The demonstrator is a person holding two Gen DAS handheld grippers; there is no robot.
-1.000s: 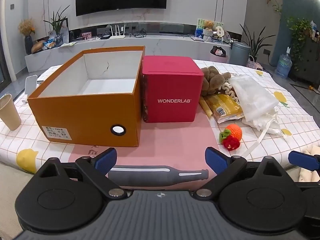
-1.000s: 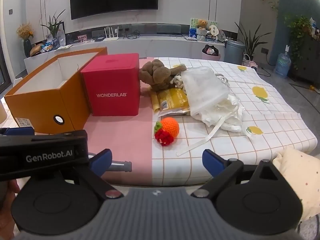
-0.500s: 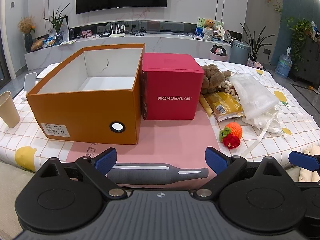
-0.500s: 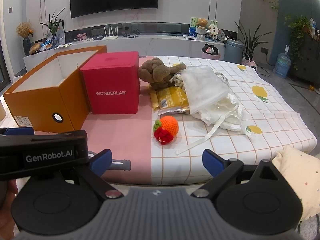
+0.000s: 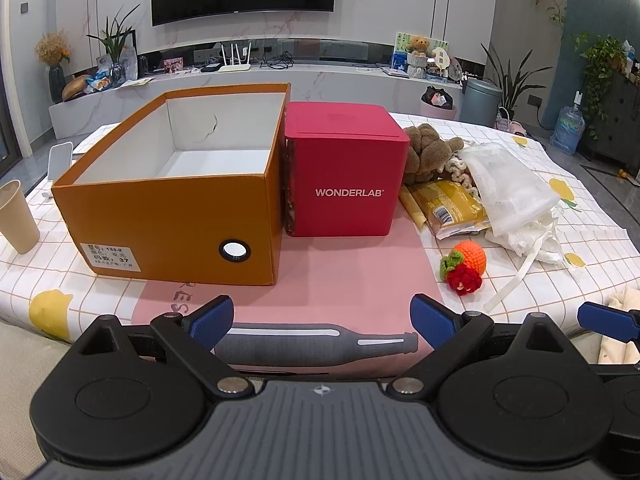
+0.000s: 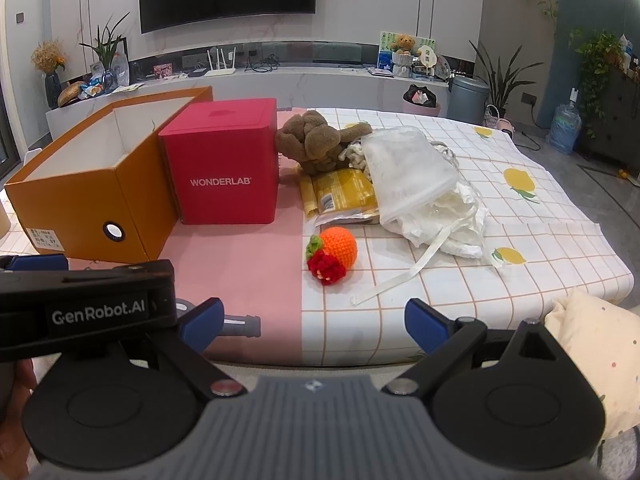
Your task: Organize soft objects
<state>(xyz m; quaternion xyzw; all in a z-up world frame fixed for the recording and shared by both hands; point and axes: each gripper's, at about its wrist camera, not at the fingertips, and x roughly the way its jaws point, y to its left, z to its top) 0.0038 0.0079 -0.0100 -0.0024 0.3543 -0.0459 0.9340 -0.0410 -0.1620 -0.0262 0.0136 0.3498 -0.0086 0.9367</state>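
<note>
Left to right across the table: a paper cup (image 5: 18,216) stands at the far left edge. Next comes the orange box (image 5: 176,216), lidless and open upward, its white interior showing nothing inside; it is probably meant to receive the soft items. Touching its right wall stands the red WONDERLAB box (image 5: 344,184), lid closed. Both boxes rest partly on a pink mat (image 5: 340,272), at whose near edge lies a grey bottle-shaped object (image 5: 316,346).

Right of the red box the soft items lie in a loose cluster on the checked tablecloth (image 6: 540,240), none yet sorted. The brown plush toy (image 6: 316,142) slumps just beside the red box. In front of it lies a yellow packet (image 6: 344,194), flat and glossy. A white mesh bag (image 6: 404,172) overlaps the packet's right edge, with crumpled white cloth (image 6: 448,224) and a loose strap spilling from it. The crocheted orange (image 6: 338,248), with a green leaf and a red knitted piece attached, sits apart and nearest the front edge, so it is probably the easiest first pick.

The left gripper (image 5: 320,316) hovers short of the mat with its jaws spread wide and empty. The right gripper (image 6: 314,320) is likewise wide and empty, facing the crocheted orange.
</note>
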